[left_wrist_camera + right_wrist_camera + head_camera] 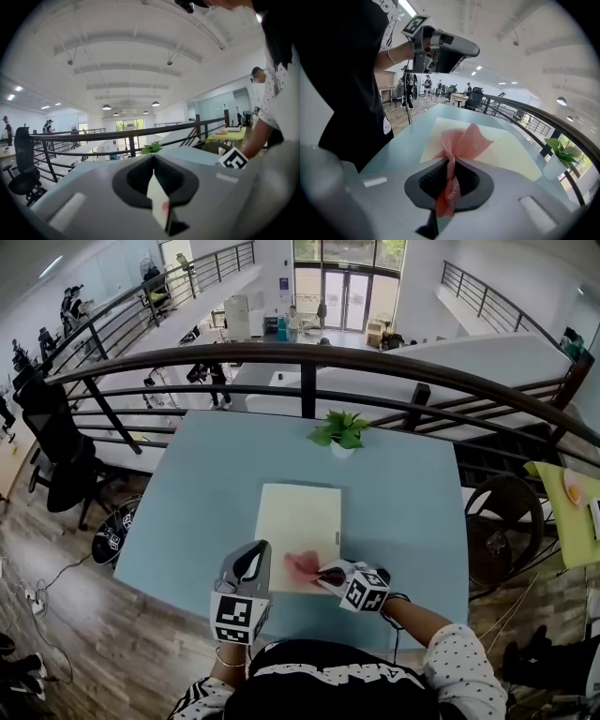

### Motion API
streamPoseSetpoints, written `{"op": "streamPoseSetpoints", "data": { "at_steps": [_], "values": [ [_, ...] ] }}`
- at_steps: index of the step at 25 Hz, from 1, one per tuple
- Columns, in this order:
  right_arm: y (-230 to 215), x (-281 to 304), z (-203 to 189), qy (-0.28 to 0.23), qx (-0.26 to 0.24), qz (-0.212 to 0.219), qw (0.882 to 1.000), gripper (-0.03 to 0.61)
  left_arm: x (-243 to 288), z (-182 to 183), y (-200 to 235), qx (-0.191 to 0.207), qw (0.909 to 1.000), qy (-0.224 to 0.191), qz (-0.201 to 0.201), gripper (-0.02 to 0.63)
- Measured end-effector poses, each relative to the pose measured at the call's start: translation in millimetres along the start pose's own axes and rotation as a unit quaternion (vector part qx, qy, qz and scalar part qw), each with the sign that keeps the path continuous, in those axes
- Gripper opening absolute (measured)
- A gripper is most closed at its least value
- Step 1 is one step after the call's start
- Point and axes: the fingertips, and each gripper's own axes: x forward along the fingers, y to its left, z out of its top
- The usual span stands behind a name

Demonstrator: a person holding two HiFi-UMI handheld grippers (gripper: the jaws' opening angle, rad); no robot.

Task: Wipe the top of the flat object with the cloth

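Right tool [324,575] clamped tight on a pink mesh cloth [305,564]; the cloth's free end is bunched and rests on the near part of the cream flat board [298,517]. Board lies flat on the blue counter [187,502], with a small potted plant [340,432] just past its far edge. Left tool [253,557] is closed to a narrow slit with nothing gripped, held above the counter at the board's near left corner.
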Motion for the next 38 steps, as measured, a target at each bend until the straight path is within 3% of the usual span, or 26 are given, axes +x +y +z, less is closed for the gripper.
{"op": "streamPoseSetpoints", "data": {
  "at_steps": [23,29,34,38],
  "values": [
    [37,-9,5,-0.028,0.022,0.014,0.999,0.012,-31,-7,-15,0.002,0.9997,0.007,0.025,0.0],
    [53,-12,5,-0.033,0.002,0.016,0.999,0.014,-31,-7,-24,0.006,0.9997,0.007,0.021,0.0],
    [45,-22,12,-0.072,0.072,-0.002,0.995,0.018,-34,-10,-26,0.006,0.9997,0.011,0.022,0.0],
    [21,-43,29,-0.132,0.172,-0.039,0.975,0.018,-38,-8,-23,0.007,0.9995,0.009,0.028,0.0]
  ]
}}
